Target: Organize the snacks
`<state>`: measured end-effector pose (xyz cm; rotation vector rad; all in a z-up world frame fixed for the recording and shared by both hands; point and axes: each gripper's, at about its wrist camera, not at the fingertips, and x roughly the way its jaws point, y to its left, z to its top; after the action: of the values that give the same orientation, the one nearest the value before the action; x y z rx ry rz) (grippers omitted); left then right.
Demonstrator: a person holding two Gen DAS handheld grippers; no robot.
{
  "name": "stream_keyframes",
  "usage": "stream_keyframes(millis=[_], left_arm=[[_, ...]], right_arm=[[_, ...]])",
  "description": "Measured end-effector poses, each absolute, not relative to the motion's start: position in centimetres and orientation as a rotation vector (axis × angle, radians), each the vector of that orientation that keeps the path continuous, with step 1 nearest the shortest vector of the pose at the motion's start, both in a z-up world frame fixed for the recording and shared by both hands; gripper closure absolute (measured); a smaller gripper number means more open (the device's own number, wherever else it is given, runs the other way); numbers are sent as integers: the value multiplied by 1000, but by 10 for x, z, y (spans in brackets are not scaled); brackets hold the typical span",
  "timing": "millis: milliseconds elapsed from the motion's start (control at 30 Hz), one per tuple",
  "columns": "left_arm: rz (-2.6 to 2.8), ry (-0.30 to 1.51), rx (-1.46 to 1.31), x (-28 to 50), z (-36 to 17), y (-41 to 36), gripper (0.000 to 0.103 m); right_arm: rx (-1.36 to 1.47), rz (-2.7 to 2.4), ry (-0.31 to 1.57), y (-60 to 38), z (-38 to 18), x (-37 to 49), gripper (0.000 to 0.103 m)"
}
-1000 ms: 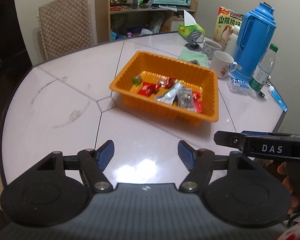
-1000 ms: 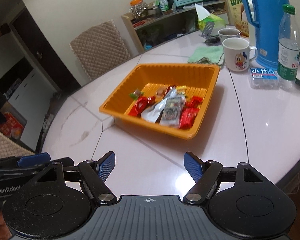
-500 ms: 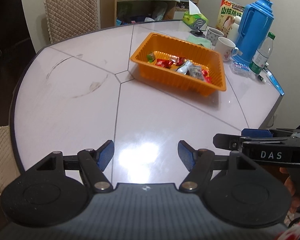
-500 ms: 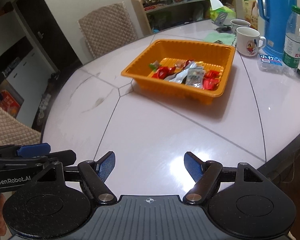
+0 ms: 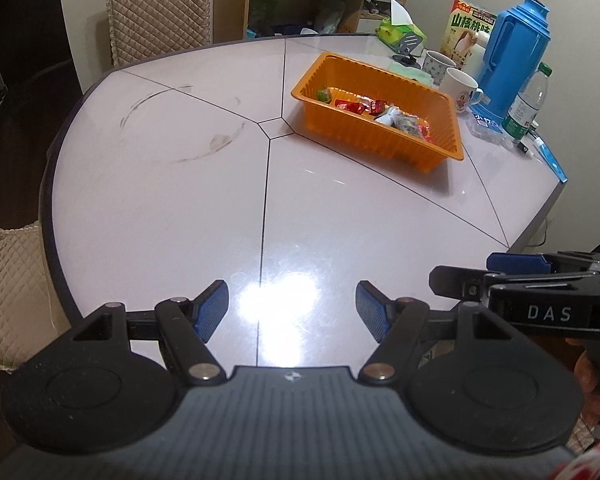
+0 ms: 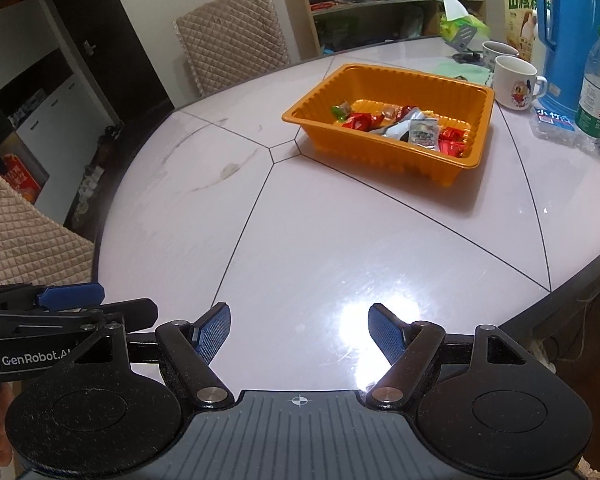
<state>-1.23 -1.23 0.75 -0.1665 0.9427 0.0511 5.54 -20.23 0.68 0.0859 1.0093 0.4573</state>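
An orange tray (image 5: 384,140) stands on the far right part of the round table (image 5: 204,184); it also shows in the right wrist view (image 6: 384,160). Several wrapped snacks (image 5: 384,112) lie inside it, red, green and silver, also seen in the right wrist view (image 6: 412,128). My left gripper (image 5: 292,310) is open and empty, low over the near table edge. My right gripper (image 6: 299,330) is open and empty beside it, and shows at the right of the left wrist view (image 5: 516,284). Both are far from the tray.
Behind the tray stand two mugs (image 6: 514,82), a blue thermos (image 6: 572,28), a water bottle (image 6: 598,84), a small plastic box (image 6: 554,122), a tissue pack and a cereal box. Quilted chairs (image 6: 232,52) ring the table. A shelf with a toaster oven is at the back wall.
Both grippers have pulled back from the tray toward the near table edge, so the tray looks smaller and farther. Both stayed open and empty.
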Motion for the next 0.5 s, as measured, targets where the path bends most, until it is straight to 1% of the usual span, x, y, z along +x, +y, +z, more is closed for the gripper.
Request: stream_keyframes(millis=[500], left_arm=[[61,926,-176,-22,9,-3,35]], right_arm=[[67,464,1001,-190,8,47,27]])
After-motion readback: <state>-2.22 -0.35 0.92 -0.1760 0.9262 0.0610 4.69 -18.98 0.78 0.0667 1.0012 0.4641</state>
